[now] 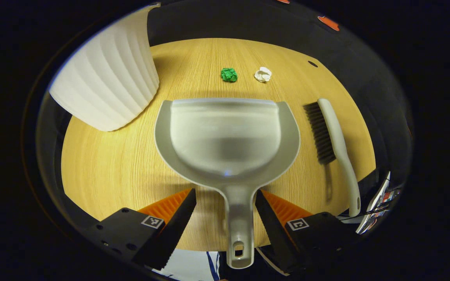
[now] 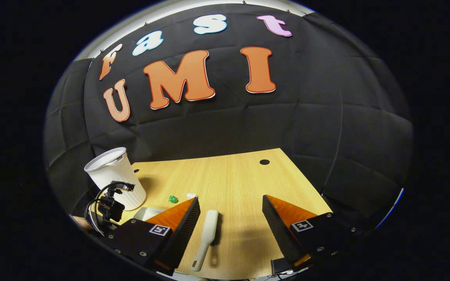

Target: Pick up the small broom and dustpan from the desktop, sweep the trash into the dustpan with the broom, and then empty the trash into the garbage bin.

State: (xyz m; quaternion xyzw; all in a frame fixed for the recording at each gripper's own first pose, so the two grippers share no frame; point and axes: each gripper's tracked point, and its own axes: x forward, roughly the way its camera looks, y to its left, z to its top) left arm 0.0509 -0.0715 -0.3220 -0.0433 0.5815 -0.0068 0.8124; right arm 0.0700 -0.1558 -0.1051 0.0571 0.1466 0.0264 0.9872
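In the left gripper view a grey dustpan (image 1: 227, 136) lies flat on the wooden desktop (image 1: 104, 168), handle (image 1: 240, 222) toward me. My left gripper (image 1: 225, 197) is open, one finger on each side of the handle, touching neither. Beyond the pan lie a green paper ball (image 1: 229, 74) and a white paper ball (image 1: 263, 74). The small broom (image 1: 332, 144) lies to the pan's right, bristles facing the pan. In the right gripper view my right gripper (image 2: 231, 206) hangs open above the broom (image 2: 207, 238), which lies between its fingers but lower. The white ribbed bin (image 2: 116, 177) stands at the left.
The ribbed bin (image 1: 108, 78) looms at the upper left of the left gripper view, close to the dustpan. A small round hole (image 2: 264, 161) marks the desk's far side. The other gripper's body (image 2: 108, 207) with its cable shows beside the bin. The desk's edges are near on every side.
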